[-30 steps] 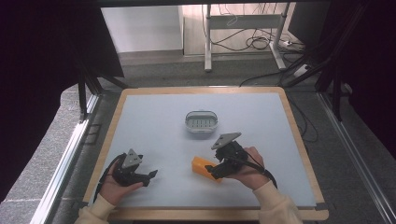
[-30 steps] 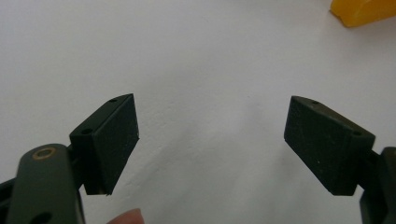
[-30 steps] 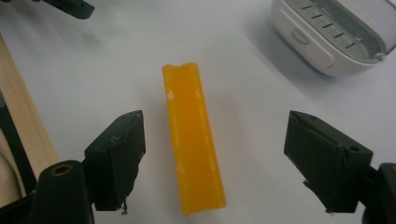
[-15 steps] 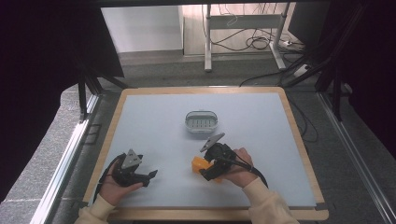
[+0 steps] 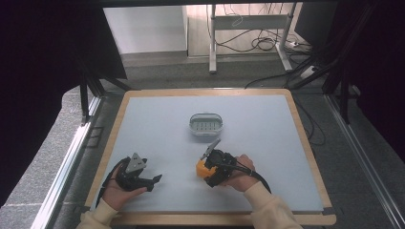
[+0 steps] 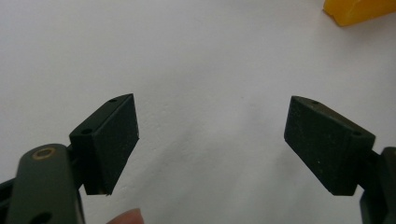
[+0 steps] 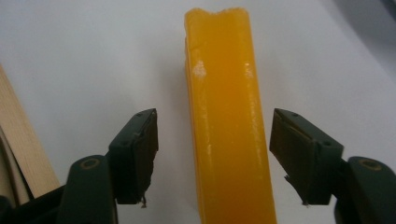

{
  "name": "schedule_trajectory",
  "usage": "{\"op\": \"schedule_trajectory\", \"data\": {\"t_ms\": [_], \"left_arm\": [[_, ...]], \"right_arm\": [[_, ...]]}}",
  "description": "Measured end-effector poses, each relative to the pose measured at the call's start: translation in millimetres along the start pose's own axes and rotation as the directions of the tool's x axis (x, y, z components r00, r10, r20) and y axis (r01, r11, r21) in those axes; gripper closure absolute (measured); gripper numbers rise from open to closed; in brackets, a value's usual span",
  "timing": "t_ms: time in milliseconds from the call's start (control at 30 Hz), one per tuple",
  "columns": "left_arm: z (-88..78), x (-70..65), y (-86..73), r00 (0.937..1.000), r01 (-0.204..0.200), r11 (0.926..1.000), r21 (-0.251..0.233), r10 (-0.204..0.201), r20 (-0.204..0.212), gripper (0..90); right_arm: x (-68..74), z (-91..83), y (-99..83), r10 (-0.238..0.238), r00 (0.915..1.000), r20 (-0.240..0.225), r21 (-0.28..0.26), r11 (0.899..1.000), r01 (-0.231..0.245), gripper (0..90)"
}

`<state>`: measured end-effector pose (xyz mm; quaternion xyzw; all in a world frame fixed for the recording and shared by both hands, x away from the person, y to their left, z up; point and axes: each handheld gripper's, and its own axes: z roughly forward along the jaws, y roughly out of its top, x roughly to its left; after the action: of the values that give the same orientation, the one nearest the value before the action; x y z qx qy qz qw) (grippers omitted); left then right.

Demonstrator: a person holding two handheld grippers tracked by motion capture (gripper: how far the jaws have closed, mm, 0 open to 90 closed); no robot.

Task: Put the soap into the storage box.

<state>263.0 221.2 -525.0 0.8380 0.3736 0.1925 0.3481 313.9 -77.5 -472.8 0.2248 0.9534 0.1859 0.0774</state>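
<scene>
Orange block sits on the counter between the right claw's spread jaws, untouched; closing off-centre could skid it; left claw open, empty.

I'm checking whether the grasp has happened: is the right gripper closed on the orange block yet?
Not yet, open. In the right gripper view the right gripper has its jaws on either side of the orange block, with gaps on both sides.

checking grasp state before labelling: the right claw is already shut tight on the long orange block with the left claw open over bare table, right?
Not quite. The right claw is open: in the right gripper view its jaws stand apart on either side of the long orange block, gaps showing. The left claw is open over bare table.
</scene>
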Motion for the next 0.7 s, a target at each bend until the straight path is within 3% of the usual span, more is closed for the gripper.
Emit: {"op": "schedule_trajectory", "data": {"t_ms": [233,400,567,700], "left_arm": [[0.3,-1.6,0.1,1.0,-0.001,1.0,0.0,0.001,0.001,18.0],[1.0,-2.1,0.0,1.0,-0.004,1.0,0.002,0.004,-0.002,18.0],[1.4,-2.3,0.2,1.0,-0.008,1.0,0.005,0.008,-0.002,18.0],[1.6,-2.1,0.2,1.0,0.001,1.0,-0.003,-0.001,0.004,18.0]], "right_arm": [[-3.1,13.6,4.9,-0.027,0.9996,-0.005,0.051,0.998,0.027,43.9],[-4.4,21.7,6.5,-0.053,0.9984,-0.02,0.089,0.995,0.055,58.5],[-5.7,20.0,6.4,-0.059,0.9977,-0.033,0.088,0.994,0.061,61.1],[-4.1,18.3,7.2,-0.076,0.997,-0.013,0.088,0.993,0.077,61.3]]}}
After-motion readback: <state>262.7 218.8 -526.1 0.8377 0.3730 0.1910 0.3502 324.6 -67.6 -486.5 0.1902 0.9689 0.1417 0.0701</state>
